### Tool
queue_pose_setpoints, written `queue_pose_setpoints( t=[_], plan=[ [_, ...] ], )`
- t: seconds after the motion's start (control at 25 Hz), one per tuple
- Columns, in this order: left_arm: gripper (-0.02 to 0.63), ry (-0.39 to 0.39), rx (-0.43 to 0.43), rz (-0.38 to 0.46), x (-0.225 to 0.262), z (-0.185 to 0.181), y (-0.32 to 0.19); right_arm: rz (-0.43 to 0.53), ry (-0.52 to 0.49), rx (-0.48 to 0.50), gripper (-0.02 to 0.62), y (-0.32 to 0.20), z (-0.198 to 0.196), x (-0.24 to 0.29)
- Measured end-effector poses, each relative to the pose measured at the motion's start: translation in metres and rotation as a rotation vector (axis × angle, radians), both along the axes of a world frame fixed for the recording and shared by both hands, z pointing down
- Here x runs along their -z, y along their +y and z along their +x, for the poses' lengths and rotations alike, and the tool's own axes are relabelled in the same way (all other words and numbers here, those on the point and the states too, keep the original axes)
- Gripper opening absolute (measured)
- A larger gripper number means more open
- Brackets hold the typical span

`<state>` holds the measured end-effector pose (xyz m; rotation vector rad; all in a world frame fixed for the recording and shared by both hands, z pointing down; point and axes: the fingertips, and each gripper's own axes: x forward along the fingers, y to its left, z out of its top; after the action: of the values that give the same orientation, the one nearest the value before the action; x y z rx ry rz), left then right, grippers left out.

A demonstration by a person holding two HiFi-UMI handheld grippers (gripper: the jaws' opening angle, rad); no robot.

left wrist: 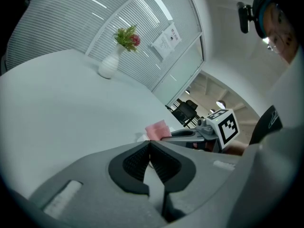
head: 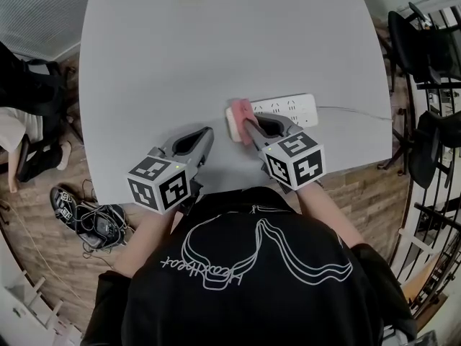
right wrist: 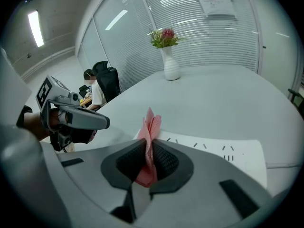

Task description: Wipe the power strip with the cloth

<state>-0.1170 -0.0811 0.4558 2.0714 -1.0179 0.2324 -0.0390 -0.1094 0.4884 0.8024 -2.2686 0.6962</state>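
A white power strip lies near the front edge of the grey table, its cable running off to the right. My right gripper is shut on a pink cloth, which rests on the strip's left end. In the right gripper view the pink cloth stands folded between the pads, above the power strip. My left gripper is shut and holds nothing, to the left of the strip. The left gripper view shows the cloth and the right gripper beyond its closed jaws.
A white vase with flowers stands at the table's far side, and the vase also appears in the left gripper view. Black office chairs stand to the right. Shoes and cables lie on the wooden floor at left.
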Motion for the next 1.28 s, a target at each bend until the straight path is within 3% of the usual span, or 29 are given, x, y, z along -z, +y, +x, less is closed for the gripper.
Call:
queue_pose_setpoints(
  t=[1.28],
  plan=[
    [0.014,-0.001,-0.061,0.014,0.009,0.025,-0.011,0.029,0.079,-0.252,0.043,-0.031,0.125,-0.001]
  ],
)
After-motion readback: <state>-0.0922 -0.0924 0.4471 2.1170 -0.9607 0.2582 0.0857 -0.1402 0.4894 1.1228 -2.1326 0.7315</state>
